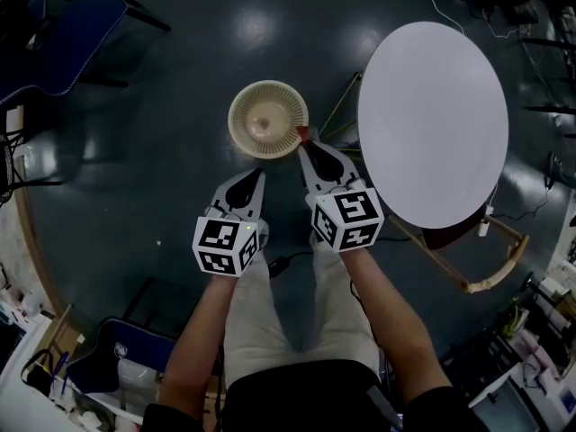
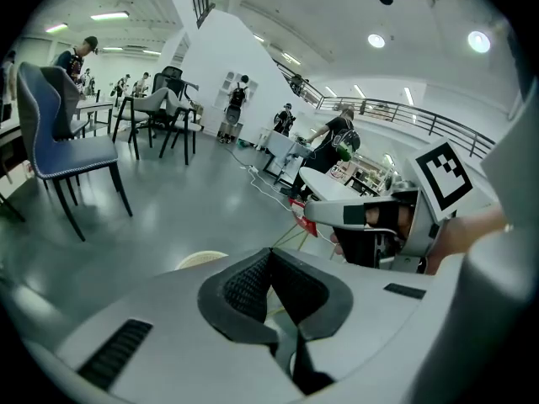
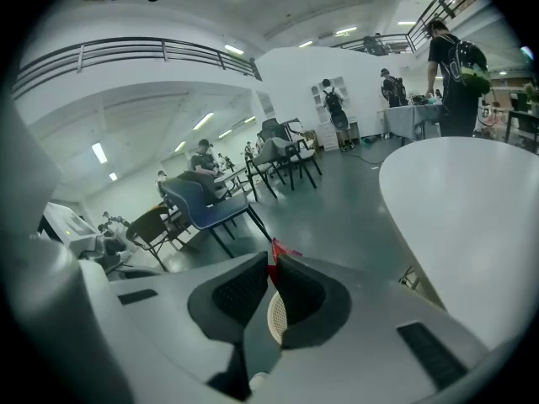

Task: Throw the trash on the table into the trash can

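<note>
Left gripper: one of two; its jaws were pressed together with nothing between them, pointing at the floor just short of the can.
Right gripper: the second; its jaws stood a sliver apart, pinched on the trash at their very tips.
Trash: one piece, a small, thin red scrap with a pointed corner poking past the jaw tips; most of it was hidden by the pads.
Trash position: in the head view it lay against the can's rim, on the side toward the table.
Trash can: one, round, cream-coloured, with ribbed walls, standing on the dark floor.
Table: one, round and white, right of the can.
Blue chairs: two counted in the head view.
</note>
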### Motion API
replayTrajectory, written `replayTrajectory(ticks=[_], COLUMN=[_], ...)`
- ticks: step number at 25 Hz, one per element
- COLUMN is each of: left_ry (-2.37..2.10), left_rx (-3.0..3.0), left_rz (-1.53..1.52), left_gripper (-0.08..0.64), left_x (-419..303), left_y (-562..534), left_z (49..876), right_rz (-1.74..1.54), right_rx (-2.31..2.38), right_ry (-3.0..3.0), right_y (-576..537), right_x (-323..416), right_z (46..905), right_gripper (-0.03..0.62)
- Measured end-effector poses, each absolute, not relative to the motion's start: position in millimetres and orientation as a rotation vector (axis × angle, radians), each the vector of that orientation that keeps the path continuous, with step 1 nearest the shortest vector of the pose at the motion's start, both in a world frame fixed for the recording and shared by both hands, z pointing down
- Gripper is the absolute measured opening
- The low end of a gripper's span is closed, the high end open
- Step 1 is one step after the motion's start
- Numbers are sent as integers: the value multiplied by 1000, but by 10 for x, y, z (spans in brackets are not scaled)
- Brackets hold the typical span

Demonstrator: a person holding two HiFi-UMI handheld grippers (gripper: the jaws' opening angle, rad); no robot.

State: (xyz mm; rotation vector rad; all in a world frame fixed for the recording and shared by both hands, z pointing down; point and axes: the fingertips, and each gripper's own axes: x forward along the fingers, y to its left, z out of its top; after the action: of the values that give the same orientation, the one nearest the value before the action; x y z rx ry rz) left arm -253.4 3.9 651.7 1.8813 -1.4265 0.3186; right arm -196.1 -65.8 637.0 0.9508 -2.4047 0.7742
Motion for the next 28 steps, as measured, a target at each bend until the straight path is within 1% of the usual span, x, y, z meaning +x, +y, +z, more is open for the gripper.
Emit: replayTrajectory(ticks=[11, 18, 22, 28], left_ry=[-1419, -1430, -1426, -1414], left_rx=[1845, 1831, 1828, 1833], left_rz=[371, 432, 470, 468], left_gripper=[15, 15, 15, 15], left_x=[-2555, -2758, -2893, -2910], left_y=[-1, -62, -66, -231], left_z=[7275, 7758, 7966, 8207], right_rz=[816, 865, 855, 809], right_rx=[926, 949, 945, 881], right_ry=[-2341, -2300, -2275, -2241], right_y=[-652, -745, -732, -803], right_x=[-2010, -2103, -2171, -2219], right_z=[7271, 7930, 8200, 8548], right_gripper=[49, 49, 49, 49])
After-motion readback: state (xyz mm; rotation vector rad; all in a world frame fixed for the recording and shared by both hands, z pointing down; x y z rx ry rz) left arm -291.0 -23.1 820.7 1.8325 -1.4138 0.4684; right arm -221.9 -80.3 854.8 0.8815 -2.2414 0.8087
